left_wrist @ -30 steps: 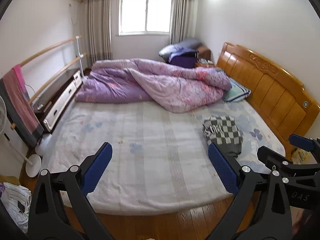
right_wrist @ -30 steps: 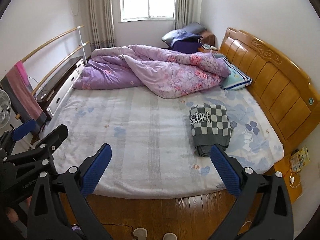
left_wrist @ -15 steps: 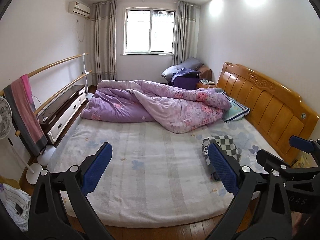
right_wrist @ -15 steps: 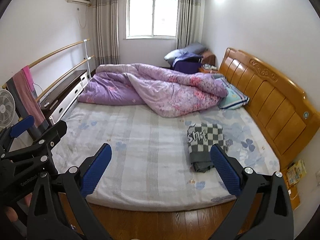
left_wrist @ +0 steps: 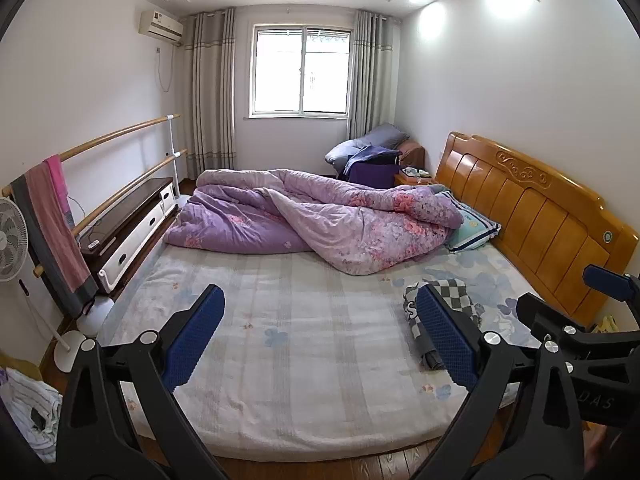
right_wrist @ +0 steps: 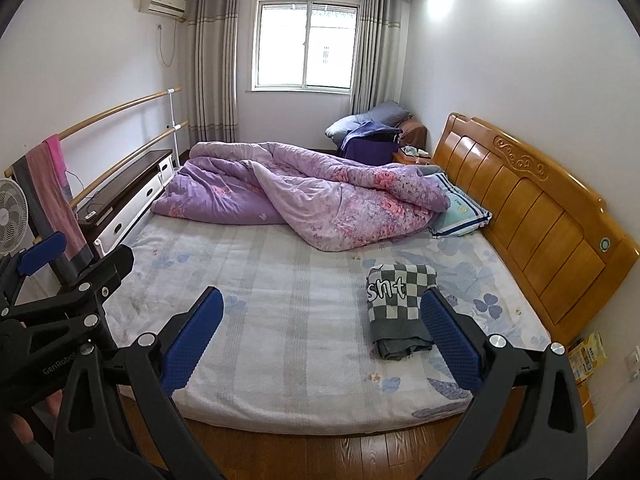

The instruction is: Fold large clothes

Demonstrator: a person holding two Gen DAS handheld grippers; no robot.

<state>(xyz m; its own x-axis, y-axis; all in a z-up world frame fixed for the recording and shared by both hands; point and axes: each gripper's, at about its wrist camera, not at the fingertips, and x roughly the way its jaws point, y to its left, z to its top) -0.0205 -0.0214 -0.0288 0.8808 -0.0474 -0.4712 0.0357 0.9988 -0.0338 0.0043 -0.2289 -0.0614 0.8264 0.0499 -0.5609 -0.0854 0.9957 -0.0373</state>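
Observation:
A folded grey-and-white checked garment with white letters lies on the right side of the bed, near the headboard; in the left wrist view my finger partly hides it. My left gripper is open and empty, held over the foot edge of the bed. My right gripper is open and empty, also back from the bed edge, with the garment just beyond its right finger. Each gripper shows at the edge of the other's view.
A crumpled purple floral duvet and a pillow fill the far half of the bed. A wooden headboard runs along the right. On the left are a low TV cabinet, rails with a hanging towel and a fan. A pile of clothes lies on the floor at left.
Both grippers have pulled back and tilted up from the bed, so more of the room and ceiling shows. The folded garment stays where it was. Both stay open.

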